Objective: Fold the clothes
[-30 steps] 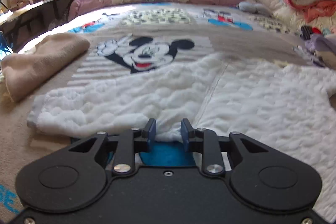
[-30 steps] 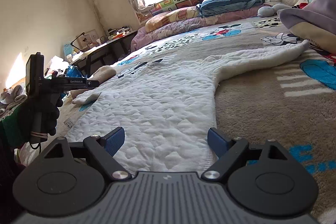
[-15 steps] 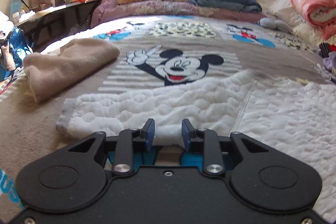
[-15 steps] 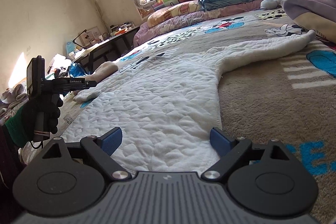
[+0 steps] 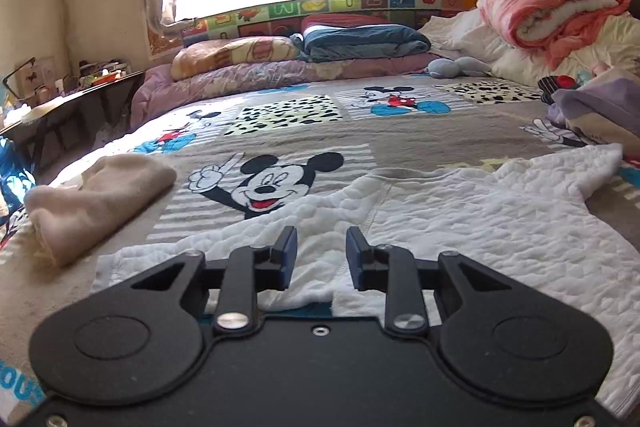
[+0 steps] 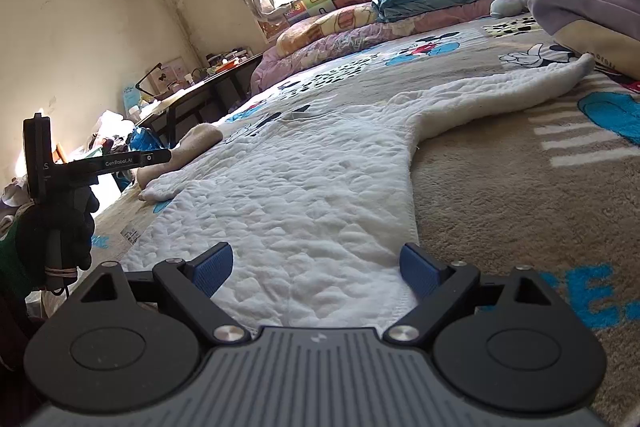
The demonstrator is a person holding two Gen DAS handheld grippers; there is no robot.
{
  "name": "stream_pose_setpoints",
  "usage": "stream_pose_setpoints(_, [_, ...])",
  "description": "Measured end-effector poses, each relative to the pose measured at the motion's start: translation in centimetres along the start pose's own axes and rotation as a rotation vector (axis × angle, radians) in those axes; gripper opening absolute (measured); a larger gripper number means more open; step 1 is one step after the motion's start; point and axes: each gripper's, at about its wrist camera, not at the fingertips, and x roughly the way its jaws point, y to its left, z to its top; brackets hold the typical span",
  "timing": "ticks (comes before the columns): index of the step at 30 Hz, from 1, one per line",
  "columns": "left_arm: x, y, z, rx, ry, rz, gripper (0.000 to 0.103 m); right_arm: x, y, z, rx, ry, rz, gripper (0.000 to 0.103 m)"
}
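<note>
A white quilted top (image 5: 460,227) lies spread flat on the bed's cartoon-mouse blanket (image 5: 400,143), its sleeves stretched out to the left and right. The left gripper (image 5: 318,253) sits over the near left sleeve, its fingers (image 5: 286,255) parted by a narrow gap with white fabric seen between them; whether they pinch it cannot be told. The right gripper (image 6: 316,269) hovers at the top's near hem, fingers (image 6: 212,269) spread wide apart and holding nothing. A folded beige towel (image 5: 96,199) rests to the left, just beside the sleeve end. Rolled pink bedding (image 5: 556,11) is piled at the far right.
</note>
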Motion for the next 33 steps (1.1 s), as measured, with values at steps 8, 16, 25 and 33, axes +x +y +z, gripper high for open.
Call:
stream_pose_setpoints(8, [2.8,-0.7,-1.9,0.066,0.234,-0.012,0.007,-0.9,-1.2,0.6,0.098,-0.045,-0.008,0.089])
stream_pose_setpoints(16, [-2.7,-3.5,0.6,0.058,0.134,-0.011,0.012,-1.8,-3.1,1.3,0.238,-0.106,-0.014,0.09])
stream_pose_setpoints(25, [0.0,-18.3,2.1,0.263,0.128,-0.128,0.05,-4.6,-10.3,1.9,0.602,-0.278,-0.042,0.09])
stream_pose_setpoints(33, [4.5,-31.0,2.8,0.623,0.08,-0.093,0.053,-7.1,-16.7,2.4,0.785,-0.423,-0.053,0.094])
